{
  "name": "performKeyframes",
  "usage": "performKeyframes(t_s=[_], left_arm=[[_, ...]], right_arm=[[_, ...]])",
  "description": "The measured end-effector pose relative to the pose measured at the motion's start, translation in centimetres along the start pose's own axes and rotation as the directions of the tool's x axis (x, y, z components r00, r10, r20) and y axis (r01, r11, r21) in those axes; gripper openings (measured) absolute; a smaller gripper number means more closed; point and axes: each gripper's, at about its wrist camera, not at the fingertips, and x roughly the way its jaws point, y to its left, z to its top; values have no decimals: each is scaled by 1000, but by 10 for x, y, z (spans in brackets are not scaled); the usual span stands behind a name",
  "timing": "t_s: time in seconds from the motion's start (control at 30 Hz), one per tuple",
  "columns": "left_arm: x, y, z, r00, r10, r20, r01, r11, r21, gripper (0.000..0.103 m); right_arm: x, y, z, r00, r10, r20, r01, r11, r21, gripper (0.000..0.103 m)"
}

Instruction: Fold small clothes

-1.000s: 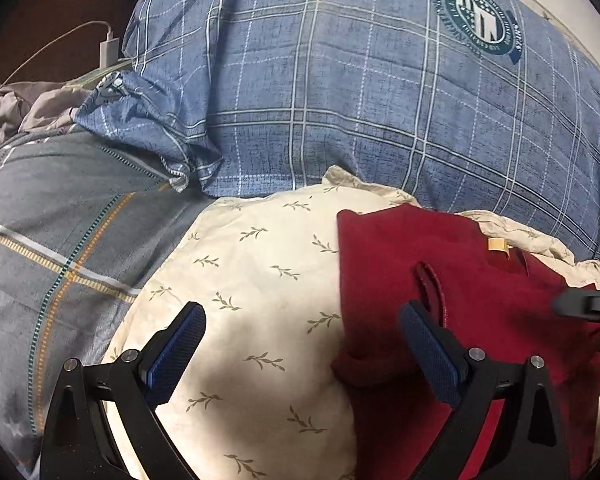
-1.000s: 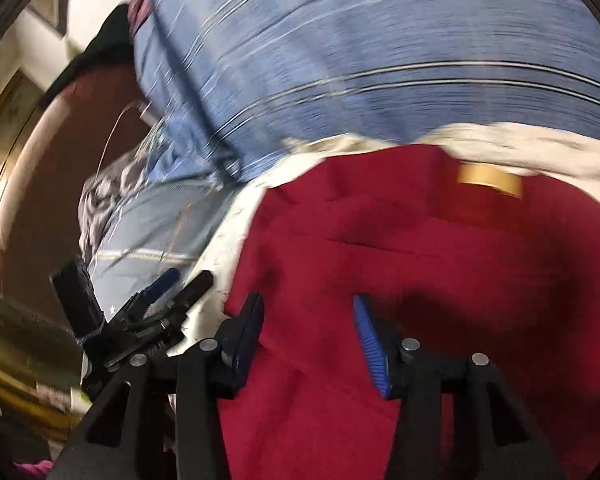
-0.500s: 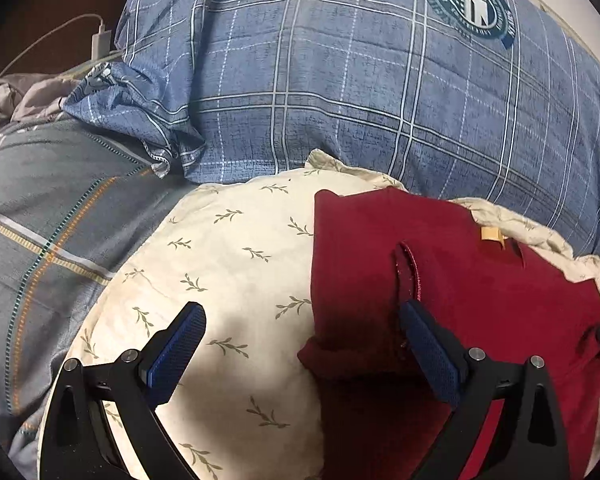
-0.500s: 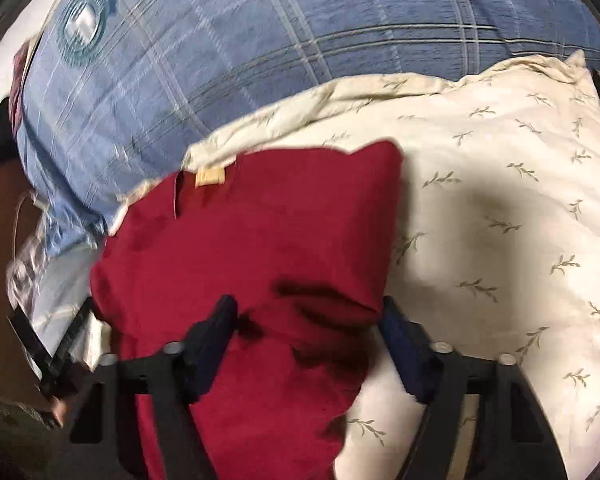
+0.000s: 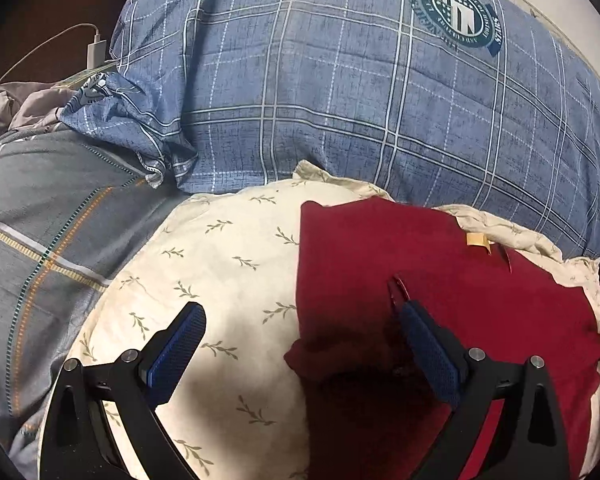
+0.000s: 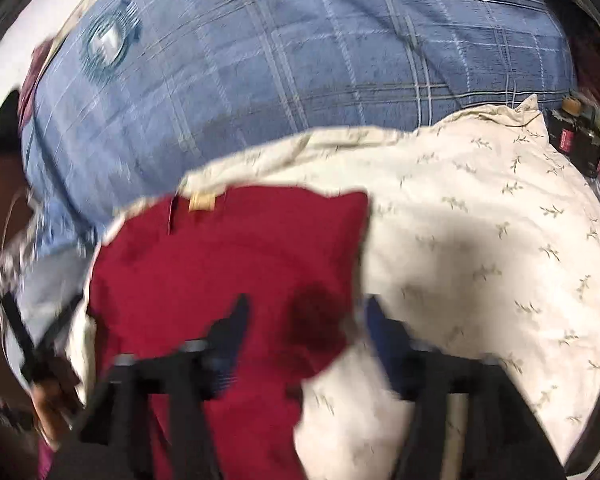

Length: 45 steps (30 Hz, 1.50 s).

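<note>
A dark red garment (image 5: 440, 292) with a small tan label lies partly folded on a cream leaf-print cloth (image 5: 220, 264). It also shows in the right wrist view (image 6: 236, 264), blurred. My left gripper (image 5: 300, 344) is open and empty, its jaws straddling the garment's left edge just above it. My right gripper (image 6: 304, 324) is open and empty over the garment's lower right corner. The left gripper (image 6: 40, 340) shows at the left edge of the right wrist view.
A large blue plaid pillow (image 5: 360, 92) with a round badge lies behind the cloth. A grey striped blanket (image 5: 40, 216) is at the left, with a white charger and cable (image 5: 94, 50) beyond it. Dark items (image 6: 580, 140) sit at the far right.
The right gripper has swung from the garment's middle to its right side and opened wider. The left gripper has shifted slightly; the garment lies flatter, with its right part folded over.
</note>
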Motion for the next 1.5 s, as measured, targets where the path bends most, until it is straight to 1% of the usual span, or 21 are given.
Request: performKeyframes(t_s=[0.07, 0.1, 0.13, 0.2, 0.27, 0.33, 0.37, 0.4, 0.57, 0.63, 0.7, 0.77, 0.8, 0.83, 0.87, 1.0, 1.07, 1.17, 1.3, 1.43, 1.5], left_arm=[[4, -4, -3, 1000, 11, -20, -10, 1000, 28, 98], [6, -6, -4, 999, 21, -25, -20, 999, 41, 98], [8, -8, -5, 999, 33, -26, -31, 998, 53, 98], [10, -12, -5, 999, 44, -29, -42, 997, 66, 98], [13, -14, -6, 998, 51, -37, -48, 996, 75, 98], [16, -15, -7, 997, 54, -48, -51, 996, 78, 98], [19, -16, -7, 997, 55, -56, -50, 996, 78, 98], [21, -17, -7, 996, 57, -63, -52, 996, 77, 98], [23, -18, -8, 996, 65, -58, -60, 995, 80, 98], [24, -17, -9, 996, 65, -60, -60, 995, 77, 98], [26, -17, -10, 996, 67, -62, -62, 995, 78, 98], [28, -16, -11, 995, 68, -66, -63, 995, 75, 98], [28, -15, -12, 996, 65, -69, -60, 996, 69, 98], [28, -14, -12, 996, 60, -71, -56, 996, 64, 98], [28, -13, -12, 996, 57, -72, -52, 997, 61, 98], [27, -12, -12, 996, 51, -76, -46, 997, 58, 98], [24, -10, -12, 996, 46, -79, -42, 998, 52, 98], [13, -8, -15, 996, 43, -79, -39, 998, 47, 98], [-7, -7, -23, 996, 33, -80, -29, 998, 49, 98], [-26, -10, -34, 993, 46, -109, -39, 997, 66, 98], [-40, -12, -36, 994, 45, -103, -37, 996, 80, 98]], right_arm=[[26, 4, 7, 999, -9, -53, 8, 1000, -10, 75], [40, 7, 10, 997, -5, -82, 4, 1000, -20, 70], [49, 10, 10, 995, -17, -99, 14, 999, -36, 52], [58, 17, 8, 988, -139, -69, 131, 984, -118, 14], [50, 19, 7, 984, -179, -2, 177, 973, -148, 11], [53, 12, 6, 970, -245, 1, 242, 957, -160, 11], [56, 6, 4, 970, -243, -28, 236, 960, -149, 11], [59, -1, 3, 974, -220, -58, 212, 969, -127, 11], [22, -11, -1, 995, -99, 1, 99, 995, -17, 20], [10, -4, -4, 998, -50, 22, 51, 998, -27, 32], [6, 12, -13, 999, -33, 17, 35, 994, -105, 34], [12, 25, -24, 996, -87, -8, 84, 977, -193, 32], [18, 30, -29, 987, -160, -14, 152, 959, -239, 28], [25, 29, -34, 976, -216, -19, 202, 941, -270, 28], [29, 25, -40, 970, -242, -30, 224, 933, -282, 28], [16, 12, -43, 976, -217, -30, 205, 953, -224, 29], [4, 12, -44, 979, -205, -12, 198, 958, -208, 33], [-12, 15, -44, 988, -154, 10, 153, 971, -185, 33], [-13, 21, -50, 992, -126, -3, 123, 972, -202, 44], [18, 15, -57, 983, -138, -117, 114, 975, -193, 44], [6, 13, -58, 990, -104, -97, 88, 984, -153, 44]])
